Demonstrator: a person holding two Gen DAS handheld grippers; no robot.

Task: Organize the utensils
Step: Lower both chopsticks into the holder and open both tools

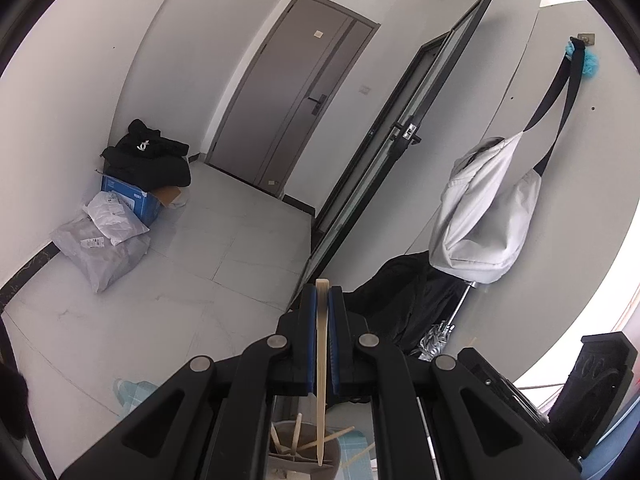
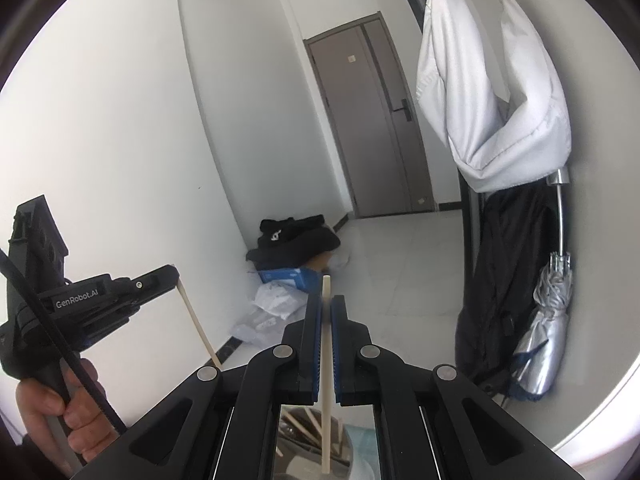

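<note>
The only readable text is "GenRobot.AI", in white letters on the black side of the left gripper in the right wrist view. Labels on the blue box are illegible.

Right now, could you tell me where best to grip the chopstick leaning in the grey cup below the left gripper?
Take the chopstick by its free upper end, coming from above: it stands clear of the others, while its lower end is buried in the cup. Close the jaws across the thin shaft.

Both wrist views face one grey door.
</note>
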